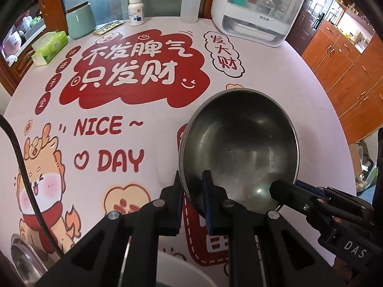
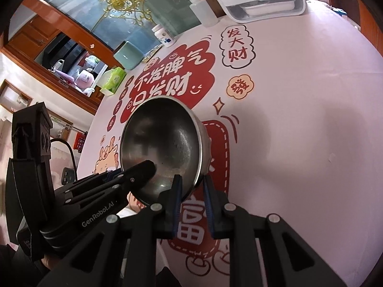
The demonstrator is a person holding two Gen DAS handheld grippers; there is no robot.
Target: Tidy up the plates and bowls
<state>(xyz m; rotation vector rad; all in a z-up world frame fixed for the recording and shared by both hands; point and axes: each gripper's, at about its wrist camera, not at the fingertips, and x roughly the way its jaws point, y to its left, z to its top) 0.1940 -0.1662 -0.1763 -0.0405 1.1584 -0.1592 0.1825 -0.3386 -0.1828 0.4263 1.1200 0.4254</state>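
Note:
A steel bowl [image 1: 239, 143] is held tilted above the printed tablecloth; it also shows in the right wrist view [image 2: 165, 143]. My left gripper [image 1: 192, 189] is shut on the bowl's near left rim, one finger inside and one outside. My right gripper [image 2: 191, 186] is shut on the bowl's right rim; its fingers [image 1: 287, 190] show at the right in the left wrist view. The left gripper's fingers [image 2: 134, 177] reach into the bowl in the right wrist view. A second steel dish [image 1: 24, 258] lies at the lower left. A white bowl's rim [image 1: 177, 270] shows below my left gripper.
At the table's far edge stand a white countertop appliance [image 1: 256, 12], a squeeze bottle [image 1: 189, 4], a pill bottle [image 1: 136, 12], a green canister [image 1: 80, 21] and a tissue box [image 1: 49, 46]. Wooden cabinets [image 1: 347, 71] stand to the right. A black cable [image 1: 21, 165] crosses the left.

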